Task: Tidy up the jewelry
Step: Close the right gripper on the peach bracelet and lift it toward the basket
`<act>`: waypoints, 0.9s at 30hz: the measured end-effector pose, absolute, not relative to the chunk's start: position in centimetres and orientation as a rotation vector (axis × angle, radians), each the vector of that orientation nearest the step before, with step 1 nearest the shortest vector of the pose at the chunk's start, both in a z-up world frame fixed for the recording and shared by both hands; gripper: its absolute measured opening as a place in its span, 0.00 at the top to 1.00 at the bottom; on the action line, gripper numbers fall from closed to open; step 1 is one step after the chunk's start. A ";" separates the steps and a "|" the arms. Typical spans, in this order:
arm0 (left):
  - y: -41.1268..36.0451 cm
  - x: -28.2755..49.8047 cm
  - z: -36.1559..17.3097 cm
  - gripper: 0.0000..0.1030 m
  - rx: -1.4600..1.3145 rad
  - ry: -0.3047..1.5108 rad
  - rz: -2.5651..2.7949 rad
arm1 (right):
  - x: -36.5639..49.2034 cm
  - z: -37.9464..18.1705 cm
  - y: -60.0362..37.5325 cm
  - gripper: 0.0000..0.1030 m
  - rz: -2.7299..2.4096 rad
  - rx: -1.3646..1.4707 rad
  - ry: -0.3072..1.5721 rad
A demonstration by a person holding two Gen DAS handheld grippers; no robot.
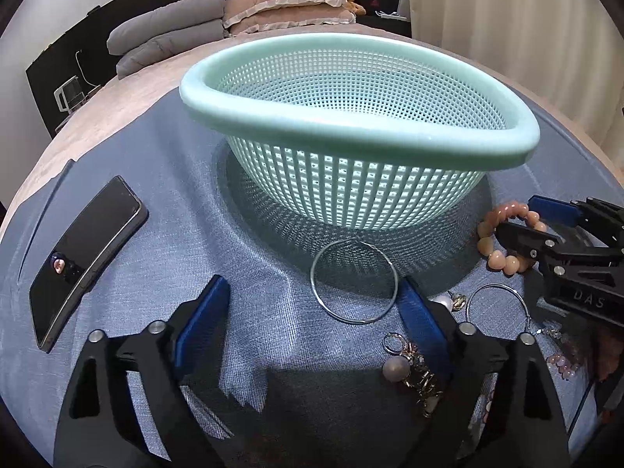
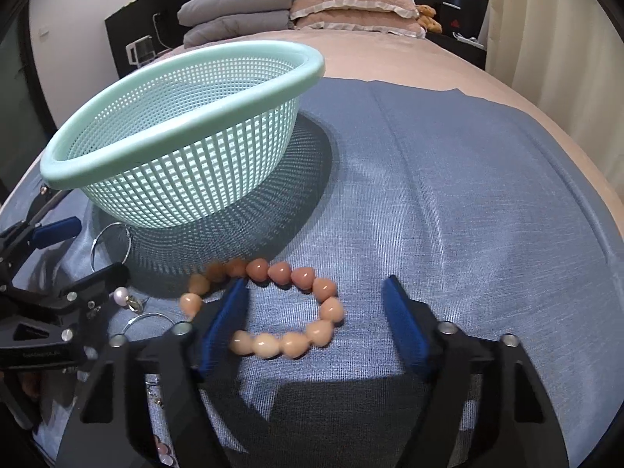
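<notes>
A: What was hidden or unclear? The pile of small pieces near the left gripper lay partly under its right finger; I made out a pearl-like bead and gold-coloured links, no more. Pink beads at the right edge of the left wrist view were blurred and partly covered by the right gripper's body.

B: Agreed. In the right wrist view that gripper's left finger covered part of the beaded bracelet, so contact there could not be told.

A: Jaws, left gripper?

B: Wide apart, nothing between the pads. The right pad stood at the rim of the large wire hoop; touching or just beside, I could not tell. The hoop lay flat on the blue cloth in front of the green basket.

A: Right gripper?

B: Jaws partly open, straddling one side of the bracelet: left finger inside the loop, right finger outside and clear of the beads. Nothing gripped. Bracelet flat on the cloth, on the bed, just right of the basket. A second hoop lay between the grippers. A phone lay far left
</notes>
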State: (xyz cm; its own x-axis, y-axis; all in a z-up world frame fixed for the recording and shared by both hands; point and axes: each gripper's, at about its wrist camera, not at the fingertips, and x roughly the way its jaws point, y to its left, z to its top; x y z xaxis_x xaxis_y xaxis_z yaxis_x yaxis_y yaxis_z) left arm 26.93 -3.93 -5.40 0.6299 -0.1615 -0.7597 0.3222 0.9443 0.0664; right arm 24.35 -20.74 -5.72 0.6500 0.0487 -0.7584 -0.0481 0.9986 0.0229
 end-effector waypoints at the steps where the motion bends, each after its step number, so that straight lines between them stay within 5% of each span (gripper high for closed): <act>1: -4.0 26.8 -5.3 0.29 0.213 0.841 -0.275 | 24.3 -5.7 -20.7 0.70 0.062 -0.002 0.859; 3: -3.9 26.6 -5.1 0.51 0.228 0.825 -0.261 | 24.2 -5.5 -20.6 0.89 0.084 -0.003 0.858; 6: -3.1 26.7 -4.7 0.72 0.212 0.821 -0.250 | 23.9 -5.3 -21.0 0.89 0.111 0.019 0.858; 11: -2.6 26.7 -4.1 0.91 0.185 0.824 -0.283 | 22.9 -4.8 -21.5 0.89 0.136 0.044 0.855; 27: -1.5 23.5 -1.3 0.98 0.137 0.807 -0.370 | 19.3 0.5 -21.7 0.89 0.157 0.030 0.710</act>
